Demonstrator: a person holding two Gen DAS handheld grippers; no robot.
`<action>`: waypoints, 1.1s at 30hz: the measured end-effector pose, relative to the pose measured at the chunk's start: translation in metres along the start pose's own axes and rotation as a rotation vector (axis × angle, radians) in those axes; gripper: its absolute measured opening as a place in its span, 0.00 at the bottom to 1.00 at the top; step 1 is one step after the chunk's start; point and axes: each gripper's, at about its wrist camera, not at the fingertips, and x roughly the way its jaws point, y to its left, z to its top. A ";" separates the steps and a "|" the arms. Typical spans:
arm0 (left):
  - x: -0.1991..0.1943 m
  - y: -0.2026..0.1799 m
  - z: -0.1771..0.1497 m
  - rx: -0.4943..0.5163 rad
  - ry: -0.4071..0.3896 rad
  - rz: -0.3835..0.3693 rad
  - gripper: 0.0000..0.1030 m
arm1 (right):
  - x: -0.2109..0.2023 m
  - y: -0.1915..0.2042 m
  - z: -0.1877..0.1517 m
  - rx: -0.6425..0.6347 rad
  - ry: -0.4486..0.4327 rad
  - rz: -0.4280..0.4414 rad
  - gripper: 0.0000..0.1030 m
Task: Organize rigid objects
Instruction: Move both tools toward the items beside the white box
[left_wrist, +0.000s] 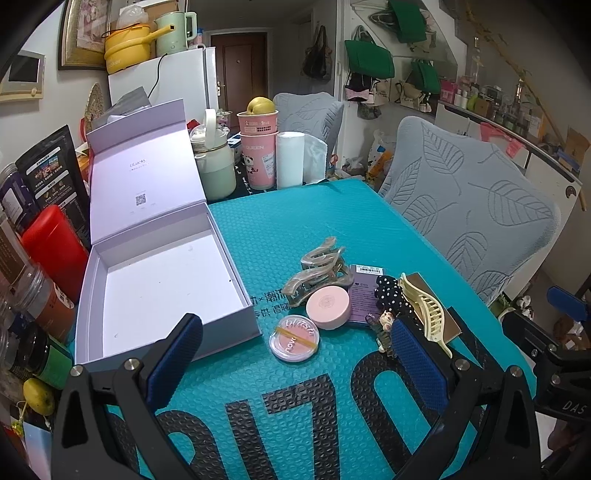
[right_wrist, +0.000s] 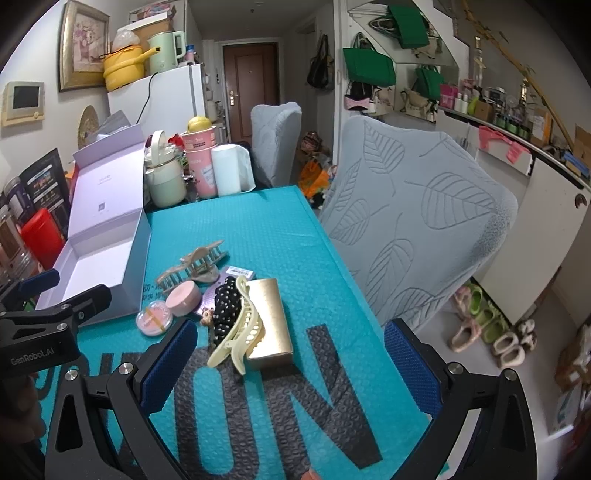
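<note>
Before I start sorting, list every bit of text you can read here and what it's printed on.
"blush" and "nova": clear round compact.
"QUEEN", first letters hidden: lower pink cup.
"GenRobot.AI": left gripper's body.
"DAS": right gripper's body.
Large black letters on the teal mat: cropped, not readable whole.
Too small or blurred: open box lid logo and QR code, purple card, mat's small line.

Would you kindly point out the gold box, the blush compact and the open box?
Gold box (right_wrist: 271, 325), right wrist view, top face.
Blush compact (left_wrist: 294, 338), left wrist view, lid centre.
Open box (left_wrist: 162, 291), left wrist view, bare floor.
</note>
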 end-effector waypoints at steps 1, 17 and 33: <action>0.000 0.000 0.000 0.000 0.000 -0.001 1.00 | 0.000 0.000 0.000 0.000 0.000 0.000 1.00; -0.001 0.000 -0.004 0.002 -0.001 -0.018 1.00 | -0.003 0.003 -0.004 -0.003 0.000 0.000 1.00; 0.012 0.000 -0.014 -0.025 0.035 -0.024 1.00 | 0.008 -0.001 -0.013 0.003 0.004 0.048 1.00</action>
